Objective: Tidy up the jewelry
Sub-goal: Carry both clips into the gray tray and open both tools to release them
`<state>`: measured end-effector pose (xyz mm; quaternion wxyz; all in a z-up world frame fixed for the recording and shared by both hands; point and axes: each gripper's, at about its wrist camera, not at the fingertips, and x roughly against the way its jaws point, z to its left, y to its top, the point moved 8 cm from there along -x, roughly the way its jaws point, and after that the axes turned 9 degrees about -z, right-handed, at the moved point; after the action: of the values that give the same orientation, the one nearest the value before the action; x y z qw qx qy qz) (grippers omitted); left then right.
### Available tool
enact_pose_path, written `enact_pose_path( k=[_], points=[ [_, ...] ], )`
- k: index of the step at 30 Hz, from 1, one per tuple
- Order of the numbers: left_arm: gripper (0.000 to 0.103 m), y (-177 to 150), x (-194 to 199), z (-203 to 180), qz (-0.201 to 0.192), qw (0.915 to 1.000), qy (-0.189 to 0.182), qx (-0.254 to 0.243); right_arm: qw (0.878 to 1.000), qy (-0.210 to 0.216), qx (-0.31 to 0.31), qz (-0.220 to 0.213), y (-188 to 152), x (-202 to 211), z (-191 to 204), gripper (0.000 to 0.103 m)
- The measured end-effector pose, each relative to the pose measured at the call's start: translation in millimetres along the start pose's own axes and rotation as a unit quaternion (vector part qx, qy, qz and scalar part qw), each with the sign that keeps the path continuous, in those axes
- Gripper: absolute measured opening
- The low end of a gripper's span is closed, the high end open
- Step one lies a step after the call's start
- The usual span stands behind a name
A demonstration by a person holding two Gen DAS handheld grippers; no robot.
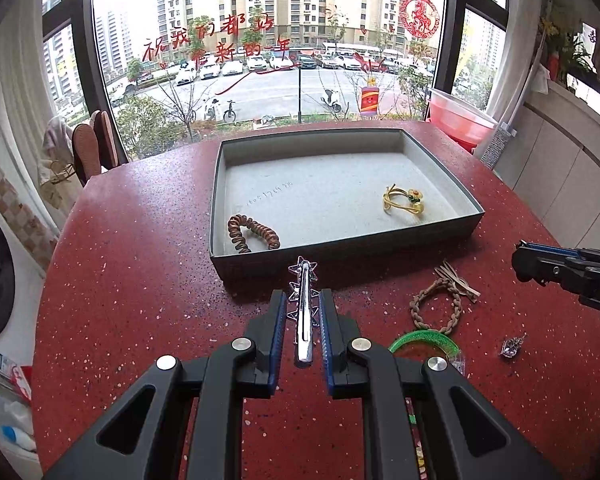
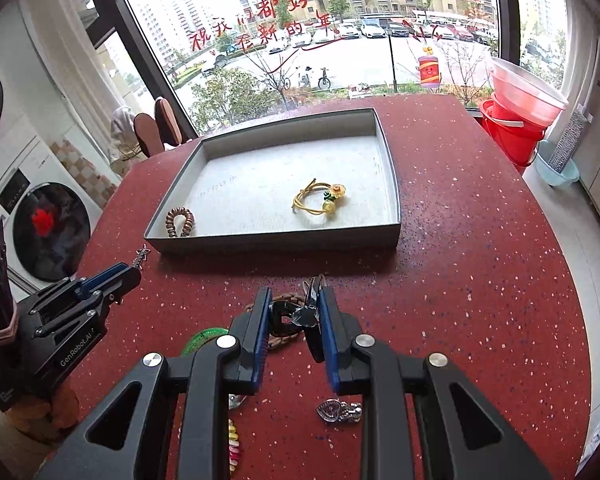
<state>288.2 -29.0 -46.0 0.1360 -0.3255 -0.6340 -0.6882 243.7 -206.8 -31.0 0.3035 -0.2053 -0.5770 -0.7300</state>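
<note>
Left jaws (image 1: 303, 320) clamp silver hair clip (image 1: 304, 312) lengthwise.

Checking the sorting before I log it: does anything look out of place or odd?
Nothing damaged or spilled. Only two hair ties lie in the grey tray; the braided bracelet, green bangle and silver charm lie loose on the red table. Each claw grips a clip.

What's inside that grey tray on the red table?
Inside the grey tray lie a brown spiral hair tie at its near left corner and a yellow hair tie with flower beads towards the right. The near wall hides a strip of the floor behind it.
</note>
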Motion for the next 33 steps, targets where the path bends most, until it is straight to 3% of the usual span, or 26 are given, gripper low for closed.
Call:
enact_pose_path(
  k=[18, 33],
  points=[
    [0.035, 73.1, -77.1, 25.1, -0.012, 0.999, 0.042, -0.001, 1.0, -0.001, -0.004, 0.002, 85.6, -86.8, -3.2, 0.026],
    [0.035, 68.1, -147.9, 23.0, 0.028, 0.9978, 0.06, 0.005, 0.999, -0.039, -0.03, 0.018, 94.9, -136.2, -44.8, 0.026]
  ],
)
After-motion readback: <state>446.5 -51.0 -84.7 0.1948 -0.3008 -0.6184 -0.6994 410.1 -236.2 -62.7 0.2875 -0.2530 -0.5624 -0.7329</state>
